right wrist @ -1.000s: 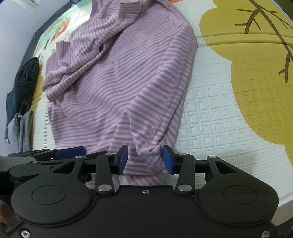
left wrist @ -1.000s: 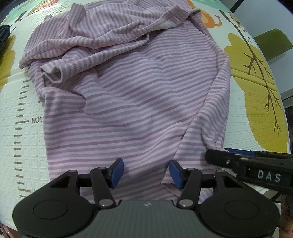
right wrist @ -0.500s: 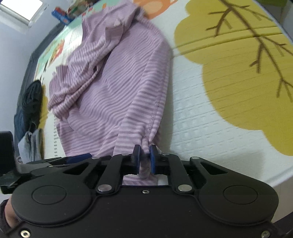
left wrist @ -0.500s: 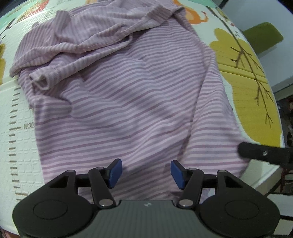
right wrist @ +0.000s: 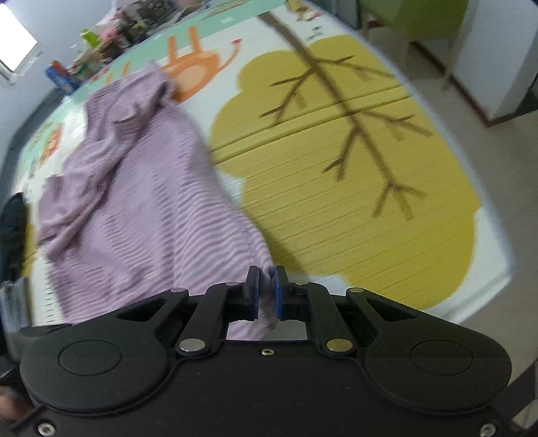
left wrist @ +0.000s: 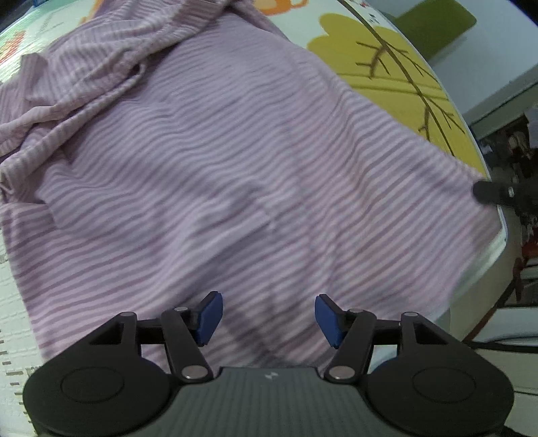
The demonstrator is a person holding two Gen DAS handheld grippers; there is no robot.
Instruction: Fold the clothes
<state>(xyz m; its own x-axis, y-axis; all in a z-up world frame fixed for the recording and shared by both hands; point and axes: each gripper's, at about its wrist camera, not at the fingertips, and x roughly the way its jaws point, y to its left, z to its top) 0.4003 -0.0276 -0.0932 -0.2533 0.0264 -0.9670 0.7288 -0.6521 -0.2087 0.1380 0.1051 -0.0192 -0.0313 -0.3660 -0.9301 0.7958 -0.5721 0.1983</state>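
A pink and purple striped long-sleeve shirt (left wrist: 235,185) lies on the play mat, its sleeves bunched at the far left. My left gripper (left wrist: 267,317) hovers open above the shirt's near hem, with nothing between its blue pads. My right gripper (right wrist: 265,290) is still closing, its pads pinching the shirt's (right wrist: 141,218) bottom corner and holding it up off the mat. In the left wrist view the right gripper's black tip (left wrist: 494,193) shows at the shirt's stretched right corner, near the mat's edge.
The play mat (right wrist: 336,201) carries a yellow tree print to the right of the shirt and ruler marks at the left. Dark folded clothes (right wrist: 13,218) lie at the mat's left edge. A green chair (left wrist: 433,27) stands beyond the mat, with bare floor to the right.
The right gripper shut on the shirt's bottom corner and pulled it up and to the right, spreading the fabric. The left gripper drifted over the hem, still open.
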